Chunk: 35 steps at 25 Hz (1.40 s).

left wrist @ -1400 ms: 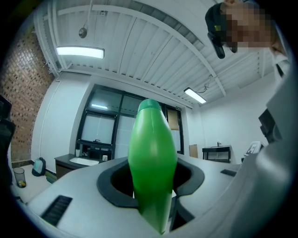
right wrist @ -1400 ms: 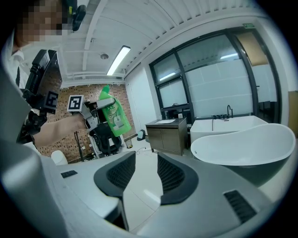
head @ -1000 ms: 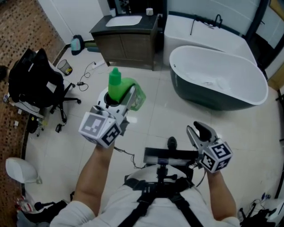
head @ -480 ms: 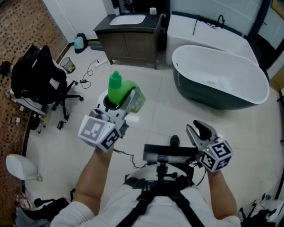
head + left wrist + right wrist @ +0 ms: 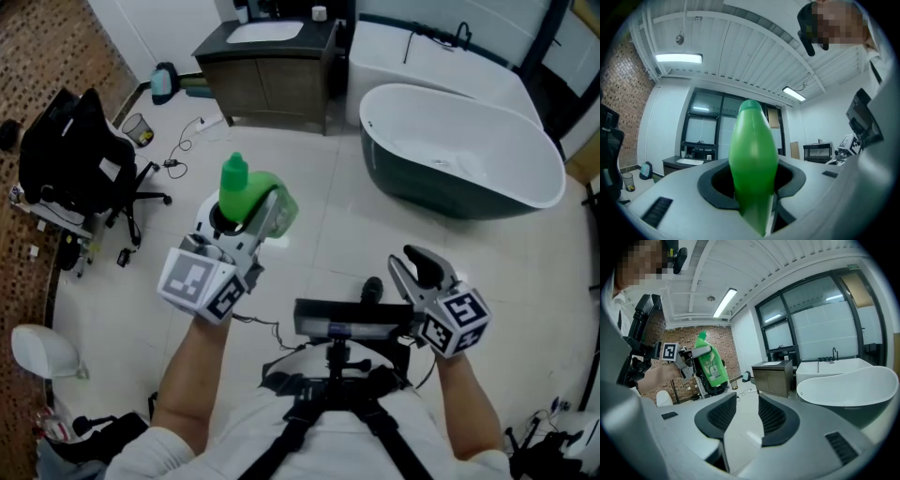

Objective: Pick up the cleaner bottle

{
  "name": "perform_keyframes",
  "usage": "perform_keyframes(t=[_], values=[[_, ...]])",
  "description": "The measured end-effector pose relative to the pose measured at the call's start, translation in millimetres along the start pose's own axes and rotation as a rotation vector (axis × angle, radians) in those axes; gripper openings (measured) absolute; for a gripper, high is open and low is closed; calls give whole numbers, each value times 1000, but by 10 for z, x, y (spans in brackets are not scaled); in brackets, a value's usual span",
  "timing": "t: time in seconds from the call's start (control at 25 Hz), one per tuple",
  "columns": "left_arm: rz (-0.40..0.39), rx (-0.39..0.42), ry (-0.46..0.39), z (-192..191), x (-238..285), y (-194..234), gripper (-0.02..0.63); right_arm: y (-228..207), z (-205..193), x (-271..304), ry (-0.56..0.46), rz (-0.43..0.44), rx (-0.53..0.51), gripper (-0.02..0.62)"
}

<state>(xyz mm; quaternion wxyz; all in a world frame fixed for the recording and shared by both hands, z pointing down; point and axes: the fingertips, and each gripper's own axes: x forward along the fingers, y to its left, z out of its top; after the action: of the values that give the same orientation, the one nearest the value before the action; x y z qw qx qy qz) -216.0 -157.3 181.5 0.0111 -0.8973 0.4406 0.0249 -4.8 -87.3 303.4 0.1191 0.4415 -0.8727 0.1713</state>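
Green cleaner bottle [image 5: 246, 190] clamped in the level left tool [image 5: 246, 216]; right tool [image 5: 411, 263], tilted down, gapes empty.

Left tool [image 5: 248, 212] in firm grip; right tool [image 5: 410, 263] open.

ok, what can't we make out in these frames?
- Green plastic cleaner bottle: base hidden in the left gripper view, sunk between the left gripper's jaws and cut by the bottom edge.
- Its label: right gripper view, print too small to read.
- Small white items on the dark vanity: head view, too small to identify.
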Motion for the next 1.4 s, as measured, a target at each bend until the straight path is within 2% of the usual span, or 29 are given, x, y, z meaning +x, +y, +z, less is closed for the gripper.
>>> perform_keyframes(t=[0.44, 0.8, 1.08, 1.4], values=[[-4, -3, 40, -168, 10, -96, 164, -60, -13, -108, 16, -19, 25, 155], [27, 7, 49, -208, 166, -255, 164, -271, -34, -173, 13, 20, 39, 155], [77, 3, 51, -181, 376, -335, 164, -563, -15, -414, 18, 23, 50, 155], [88, 26, 52, -48, 648, -513, 164, -864, -87, -693, 4, 22, 61, 155]])
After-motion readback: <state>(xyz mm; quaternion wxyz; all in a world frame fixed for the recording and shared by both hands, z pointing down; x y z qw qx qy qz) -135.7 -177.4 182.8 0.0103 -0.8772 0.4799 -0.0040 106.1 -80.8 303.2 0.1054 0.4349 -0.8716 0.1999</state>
